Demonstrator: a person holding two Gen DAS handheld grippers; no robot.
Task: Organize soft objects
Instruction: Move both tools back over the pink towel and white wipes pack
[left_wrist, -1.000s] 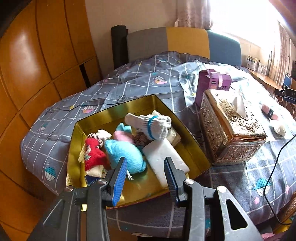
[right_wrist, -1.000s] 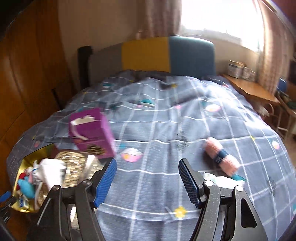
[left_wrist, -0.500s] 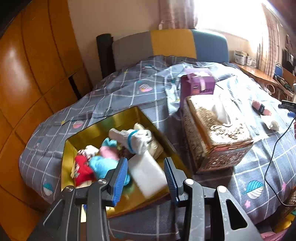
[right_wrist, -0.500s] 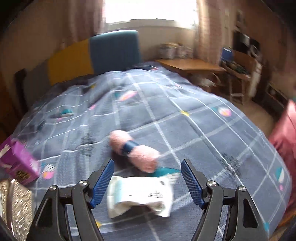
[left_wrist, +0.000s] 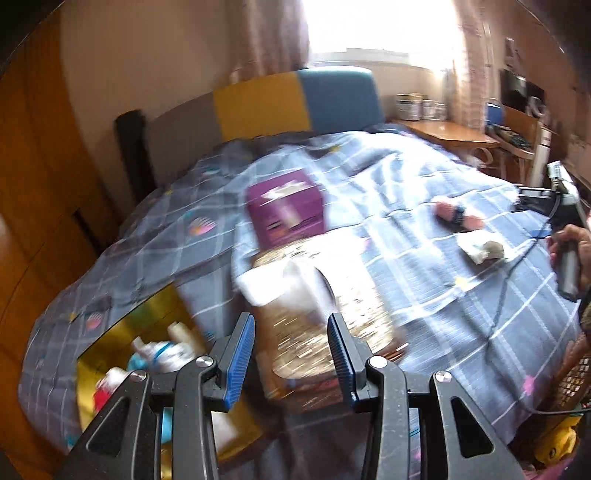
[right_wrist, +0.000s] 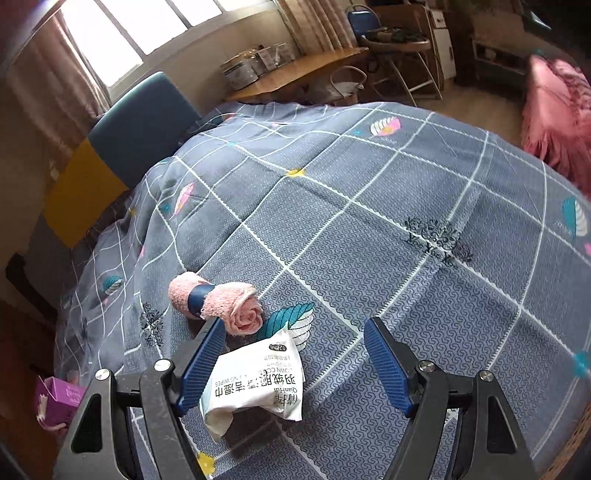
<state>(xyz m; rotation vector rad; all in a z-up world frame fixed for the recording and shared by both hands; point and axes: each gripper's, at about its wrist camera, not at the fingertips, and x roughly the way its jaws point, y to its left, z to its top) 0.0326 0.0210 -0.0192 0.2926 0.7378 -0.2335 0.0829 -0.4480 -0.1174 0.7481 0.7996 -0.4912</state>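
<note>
A white pack of wipes (right_wrist: 255, 380) lies on the grey checked bedspread (right_wrist: 369, 236). My right gripper (right_wrist: 291, 365) hangs over it, jaws opening, with the pack between the blue pads and nothing pressed. A rolled pink towel with a blue band (right_wrist: 216, 302) lies just beyond the pack. In the blurred left wrist view my left gripper (left_wrist: 291, 350) stands open and empty above a gold tissue box (left_wrist: 325, 310). A gold tin (left_wrist: 122, 332) with several soft items sits at the lower left. The towel (left_wrist: 458, 216) and wipes (left_wrist: 480, 249) show far right.
A purple box (left_wrist: 286, 212) stands behind the tissue box. A hand (left_wrist: 572, 251) holding the other gripper and a black cable (left_wrist: 502, 302) are at the right. Wooden wardrobe at the left, headboard behind. A desk and chairs (right_wrist: 391, 48) and pink cloth (right_wrist: 557, 114) stand beyond the bed.
My right gripper has swung right, rolled and dropped toward the wipes pack, its jaws widening. The left gripper has moved from over the gold tin to over the tissue box.
</note>
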